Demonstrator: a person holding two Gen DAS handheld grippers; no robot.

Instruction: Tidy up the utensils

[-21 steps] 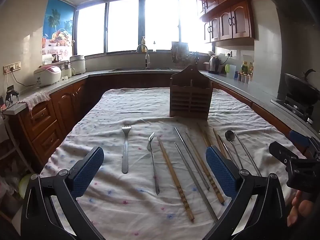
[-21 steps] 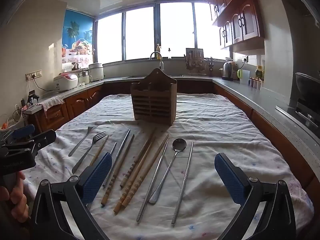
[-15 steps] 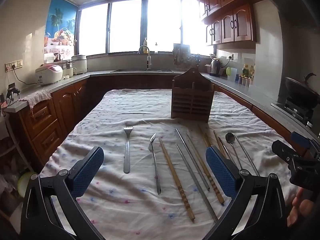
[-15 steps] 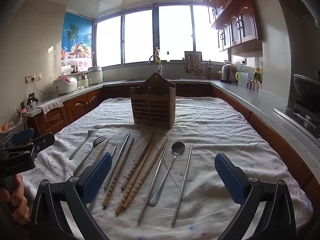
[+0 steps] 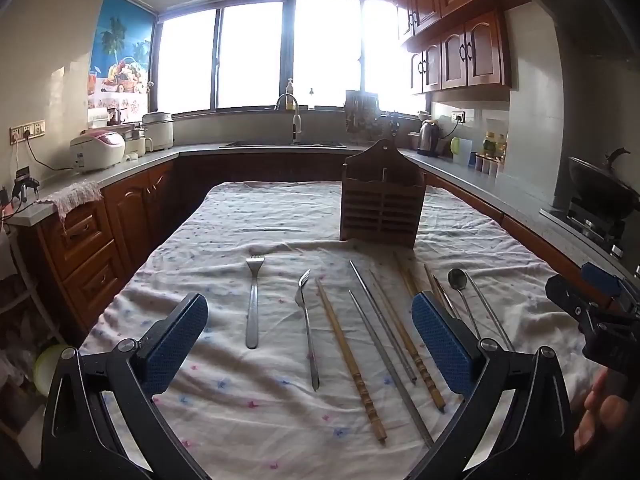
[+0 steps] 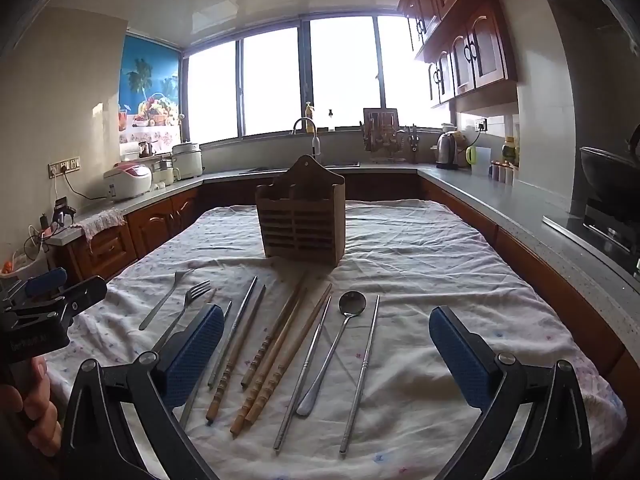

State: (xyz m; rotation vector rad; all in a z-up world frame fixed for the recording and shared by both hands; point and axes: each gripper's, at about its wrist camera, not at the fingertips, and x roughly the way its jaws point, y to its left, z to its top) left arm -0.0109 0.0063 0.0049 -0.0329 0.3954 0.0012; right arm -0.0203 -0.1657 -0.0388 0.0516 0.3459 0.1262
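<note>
I find my left gripper [image 5: 308,344] with its blue pads spread wide and nothing between them, hovering over the near edge of the cloth-covered table [image 5: 248,216]. My right gripper [image 6: 326,350] is likewise spread wide and empty; its camera also shows the left gripper off to its left with a hand [image 6: 32,404] on the grip. The utensils lie flat on the cloth ahead of both grippers, touching neither. I count two forks: the first fork [image 5: 253,304] lies straight ahead of the left gripper's left pad, and the second fork [image 5: 307,328] lies just to its right, turned partly on its side. I count one spoon [image 6: 334,348], lying ahead of the right gripper between two metal chopsticks. In the right view I count five metal chopsticks [image 6: 362,372] and four wooden chopsticks [image 6: 276,356], though the left pad covers part of the leftmost pieces, so the metal count is not certain. All pieces lie roughly parallel, handles toward me, in one row between the grippers and the holder. I count one wooden utensil holder [image 6: 301,216], upright beyond the row, well apart from both grippers; I cannot tell whether its compartments hold anything. Farther out stand one faucet [image 5: 291,120], one kettle [image 6: 447,151] and one pink-lidded rice cooker [image 5: 97,154] on the counters.
</note>
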